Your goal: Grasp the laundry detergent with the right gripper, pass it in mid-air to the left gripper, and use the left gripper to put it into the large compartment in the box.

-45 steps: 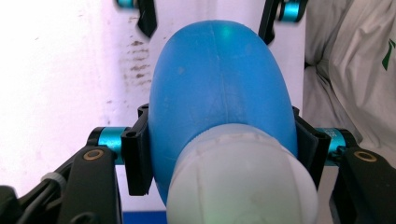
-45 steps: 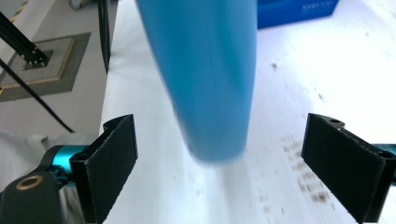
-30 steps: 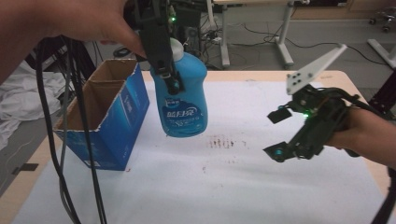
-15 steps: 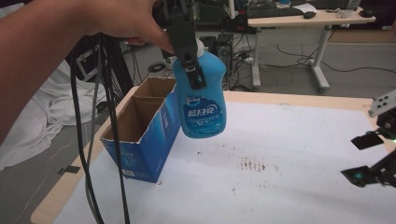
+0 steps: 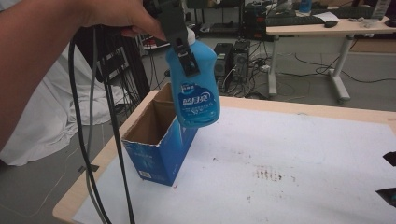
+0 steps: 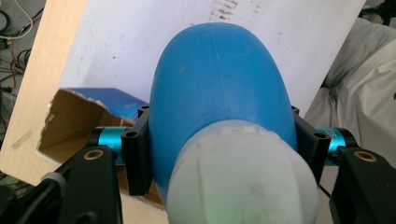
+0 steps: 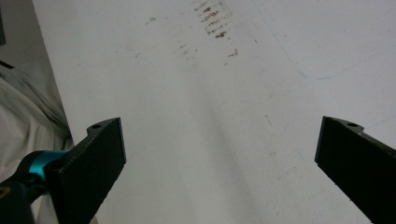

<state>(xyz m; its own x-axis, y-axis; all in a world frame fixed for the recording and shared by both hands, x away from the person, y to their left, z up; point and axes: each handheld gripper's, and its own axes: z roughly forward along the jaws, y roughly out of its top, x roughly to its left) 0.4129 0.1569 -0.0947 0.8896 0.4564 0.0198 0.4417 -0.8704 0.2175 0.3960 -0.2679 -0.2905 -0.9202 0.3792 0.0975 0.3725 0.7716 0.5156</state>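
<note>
A blue detergent bottle (image 5: pixel 195 88) with a white cap hangs in the air above the table, just right of an open blue cardboard box (image 5: pixel 159 140). My left gripper (image 5: pixel 180 42) is shut on the bottle's upper part, held by a hand at the top left. In the left gripper view the bottle (image 6: pixel 219 98) sits clamped between both jaws, with the box (image 6: pixel 74 121) below and to the left. My right gripper (image 7: pixel 219 158) stands open over the bare white table sheet; its two fingertips (image 5: pixel 388 158) peek in at the right edge of the high view.
The box stands near the table's left edge (image 5: pixel 107 154). Brown smudges (image 5: pixel 267 173) mark the white sheet mid-table. Black cables (image 5: pixel 93 140) hang from the left gripper past the table's left side. Desks and floor cables lie beyond the far edge.
The camera's framing has shifted, so the box and bottle now sit more central. The bottle stays clamped in the left gripper, beside the box opening. The right gripper has slid almost out at the right edge.
</note>
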